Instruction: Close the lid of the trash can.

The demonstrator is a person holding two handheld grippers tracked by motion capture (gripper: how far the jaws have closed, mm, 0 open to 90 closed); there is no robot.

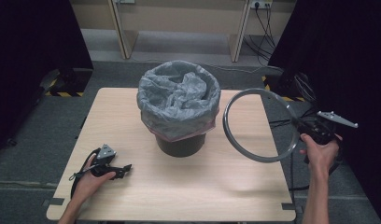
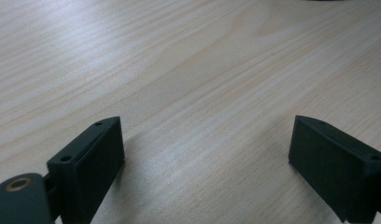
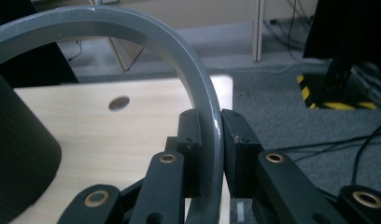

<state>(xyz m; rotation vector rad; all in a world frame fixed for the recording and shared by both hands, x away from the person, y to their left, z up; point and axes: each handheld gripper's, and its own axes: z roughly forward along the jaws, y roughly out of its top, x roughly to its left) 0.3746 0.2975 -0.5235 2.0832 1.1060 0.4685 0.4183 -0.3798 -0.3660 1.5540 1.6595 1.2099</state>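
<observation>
Nearest to me, my left gripper (image 1: 125, 168) rests on the surface (image 1: 188, 196) close to its front left corner, jaws spread wide with nothing but bare wood between them in the left gripper view. I have no use for it at this step, so it can wait there.

Further out on my right, my right gripper (image 1: 298, 125) is up in the air over the right edge of the surface, jaws pressed together on the grey ring (image 1: 228, 130). In the right gripper view the ring's band (image 3: 198, 93) runs straight up between the two pads and curves away over the top, so the pinch is on the ring's near side and the rest of the hoop hangs out unsupported. In the high view the ring stands almost on edge, tilted, clear of the surface, with its far side just beside the bin (image 1: 179, 140).

The bin stands toward the middle back of the surface, a grey bag (image 1: 179, 98) puffed out of it and folded down over its rim.

I judge that the step in hand is carrying the ring across to the bin. Next I need to swing it left until it is centred above the bin's mouth, turn it level, then lower it over the folded bag so it clamps the bag to the rim. The risk is the ring catching on the puffed bag or going down crooked.
</observation>
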